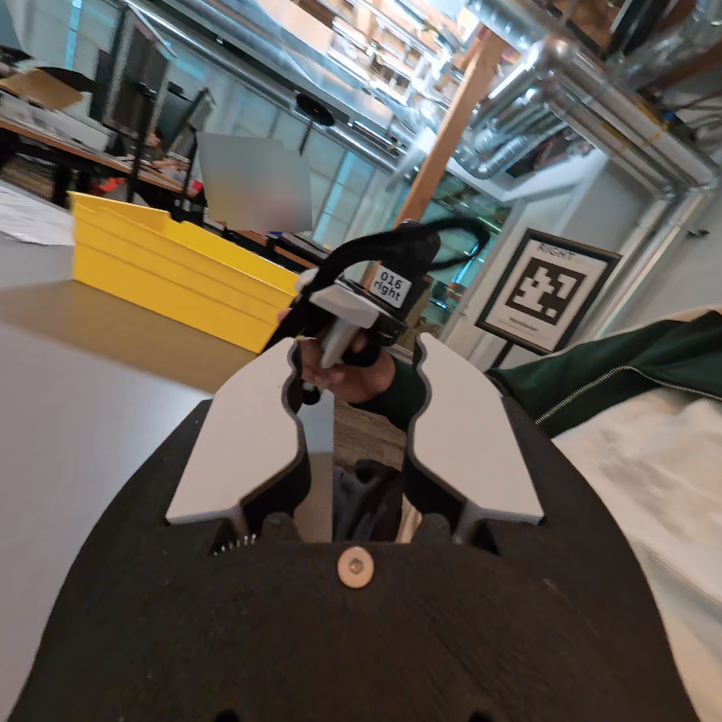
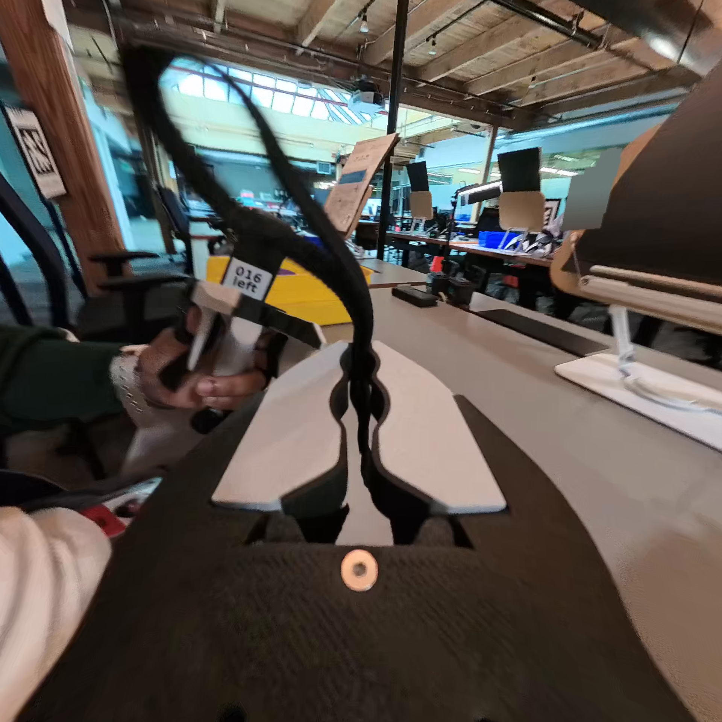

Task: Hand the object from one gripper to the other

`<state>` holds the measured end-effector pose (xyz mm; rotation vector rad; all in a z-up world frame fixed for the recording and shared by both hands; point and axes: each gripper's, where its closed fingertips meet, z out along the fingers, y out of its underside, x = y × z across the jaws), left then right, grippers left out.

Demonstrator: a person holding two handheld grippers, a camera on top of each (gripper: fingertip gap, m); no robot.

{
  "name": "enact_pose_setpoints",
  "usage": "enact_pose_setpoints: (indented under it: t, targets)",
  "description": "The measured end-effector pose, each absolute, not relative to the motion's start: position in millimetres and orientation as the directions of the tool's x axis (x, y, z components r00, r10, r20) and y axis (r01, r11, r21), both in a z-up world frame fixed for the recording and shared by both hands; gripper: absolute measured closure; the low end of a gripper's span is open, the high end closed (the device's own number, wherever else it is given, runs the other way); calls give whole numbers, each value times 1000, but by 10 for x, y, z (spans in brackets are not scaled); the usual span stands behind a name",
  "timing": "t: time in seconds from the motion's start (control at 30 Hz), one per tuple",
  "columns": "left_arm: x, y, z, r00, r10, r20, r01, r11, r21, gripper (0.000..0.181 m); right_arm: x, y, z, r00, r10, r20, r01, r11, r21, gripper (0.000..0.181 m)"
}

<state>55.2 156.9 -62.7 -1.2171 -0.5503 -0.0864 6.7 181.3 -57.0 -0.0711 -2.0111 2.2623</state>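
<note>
So my right tongs (image 2: 359,353) are clamped on the object, a floppy black strap (image 2: 312,218) that loops up in the air above the bench (image 2: 508,375). My left tongs (image 1: 357,344) are spread wide with nothing between them, pointed across at the other hand, near it but not touching the strap. From the left side it's hard to see where the strap really hangs, it's all blur and black on black. I figure the trick here is to bring the left ones around a free stretch of the loop, away from the right tips, squeeze until it's pinched for sure, and only then let the right go. The yellow bin (image 1: 172,269) sits behind on the bench, out of the way.
</note>
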Motion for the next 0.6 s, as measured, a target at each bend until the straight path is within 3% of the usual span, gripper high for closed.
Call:
enact_pose_setpoints:
  t: [0.13, 0.43, 0.47, 0.53, 0.6]
  targets:
    - [429, 1504, -752, 834, 309, 458, 355, 336, -873, 136, 166, 1788, -575, -998, 2, -68, 68, -127, -990, 175]
    - [549, 1912, -1237, 882, 369, 293, 328, -33, -944, 141, 482, 1722, -638, -953, -225, -202, 218, -51, -975, 175]
    - [578, 1957, -1274, 891, 361, 277, 321, -67, -945, 146, 490, 1722, -647, -953, -227, -200, 215, -45, -976, 175]
    - [647, 2029, -1289, 910, 329, 253, 302, -109, -947, 175, 492, 1723, -661, -956, -222, -189, 203, -40, -978, 175]
    - [656, 2064, -1296, 911, 328, 249, 300, -117, -947, 179, 458, 1718, -675, -969, -191, -157, 169, -50, -984, 173]
